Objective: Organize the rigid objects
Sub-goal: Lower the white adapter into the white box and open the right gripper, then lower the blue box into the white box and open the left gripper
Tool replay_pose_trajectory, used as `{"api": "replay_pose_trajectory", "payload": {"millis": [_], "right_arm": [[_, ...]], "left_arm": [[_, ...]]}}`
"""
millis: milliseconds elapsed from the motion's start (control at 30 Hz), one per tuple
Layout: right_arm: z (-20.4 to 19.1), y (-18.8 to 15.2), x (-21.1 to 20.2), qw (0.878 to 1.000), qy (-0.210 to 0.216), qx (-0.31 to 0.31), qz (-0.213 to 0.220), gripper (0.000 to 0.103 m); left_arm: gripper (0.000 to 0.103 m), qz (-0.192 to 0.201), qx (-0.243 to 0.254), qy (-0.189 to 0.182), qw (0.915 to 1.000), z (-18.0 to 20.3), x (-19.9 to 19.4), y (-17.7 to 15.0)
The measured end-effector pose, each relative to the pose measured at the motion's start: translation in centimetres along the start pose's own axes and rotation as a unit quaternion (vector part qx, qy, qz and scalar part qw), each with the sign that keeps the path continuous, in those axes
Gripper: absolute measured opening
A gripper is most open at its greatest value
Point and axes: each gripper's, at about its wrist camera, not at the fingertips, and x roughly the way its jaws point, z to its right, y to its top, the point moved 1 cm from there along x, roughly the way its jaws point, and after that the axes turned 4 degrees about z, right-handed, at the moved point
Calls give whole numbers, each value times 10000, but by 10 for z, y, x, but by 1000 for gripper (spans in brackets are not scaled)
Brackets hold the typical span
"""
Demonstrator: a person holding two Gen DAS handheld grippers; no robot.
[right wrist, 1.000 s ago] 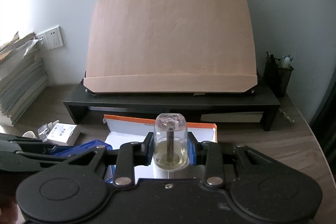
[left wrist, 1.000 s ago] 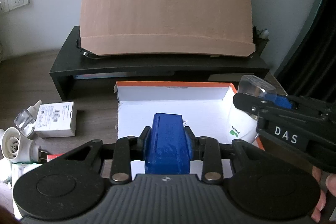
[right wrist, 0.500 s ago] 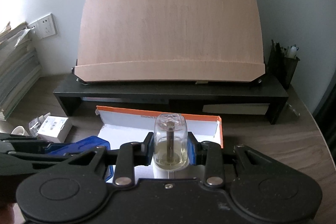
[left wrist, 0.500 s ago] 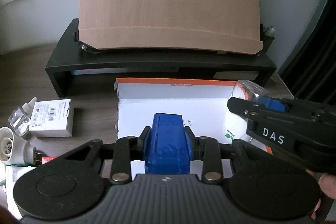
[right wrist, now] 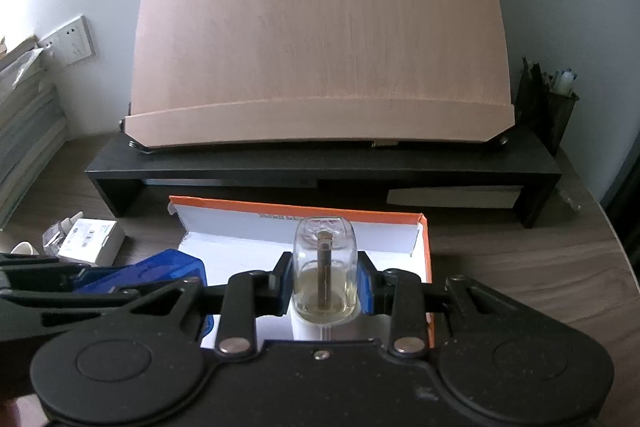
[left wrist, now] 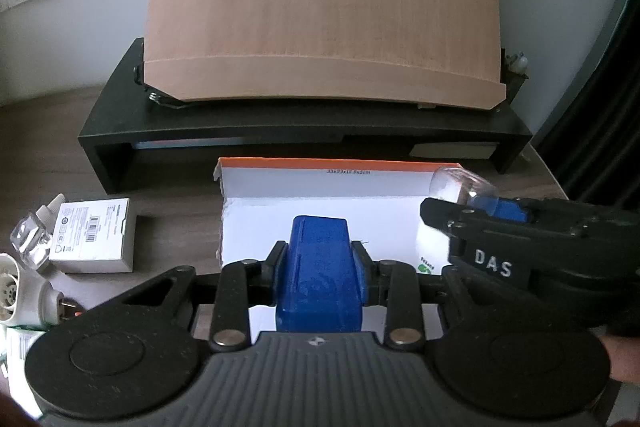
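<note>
Currently my left tool pinches a blue box and my right tool pinches a clear bottle holding yellowish liquid; both hover over the open white carton with orange edges. I judge the task partway: neither item is set down inside the carton yet. To the carton's left, on the tabletop, a white packet, a small dropper bottle and a white plug-in device remain outside. Behind the carton stands a black riser bearing a wooden board. The carton's floor looks bare. My tools sit close together, so they could collide.
</note>
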Motion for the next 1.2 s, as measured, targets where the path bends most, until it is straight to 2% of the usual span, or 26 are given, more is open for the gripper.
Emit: {"api": "replay_pose_trajectory", "payload": {"millis": [67, 133, 300, 567, 633, 667, 800, 900, 1033, 1200], "right_arm": [[2, 1, 3, 10000, 21, 19, 48, 47], [4, 3, -1, 9996, 31, 56, 272, 62], [17, 8, -26, 9954, 43, 226, 933, 68], [32, -2, -56, 9921, -15, 387, 1191, 72], [32, -7, -62, 9924, -56, 364, 1174, 72], [32, -10, -65, 9925, -108, 335, 1173, 72], [32, -21, -80, 9919, -246, 393, 1181, 73], [27, -28, -94, 9908, -352, 527, 1194, 80], [13, -38, -112, 9901, -412, 601, 1203, 82], [-10, -50, -126, 9900, -371, 687, 1176, 87]], "left_arm": [[34, -4, -11, 7, 10000, 0, 2, 1], [34, -6, -14, 21, 10000, 0, 3, 1], [34, -32, -32, 2, 10000, 3, 8, 3], [34, -74, 12, -164, 9998, 17, 19, 5], [54, -138, -77, -224, 9996, 19, 20, 6], [68, -125, -110, -208, 9996, 19, 18, 5], [77, -57, -9, -198, 9998, 23, 4, 2], [87, -68, 35, -129, 9999, 20, -9, -2], [98, -15, 116, 13, 9999, 12, -33, -9], [103, 22, 33, 145, 9999, -9, -62, -24]]}}
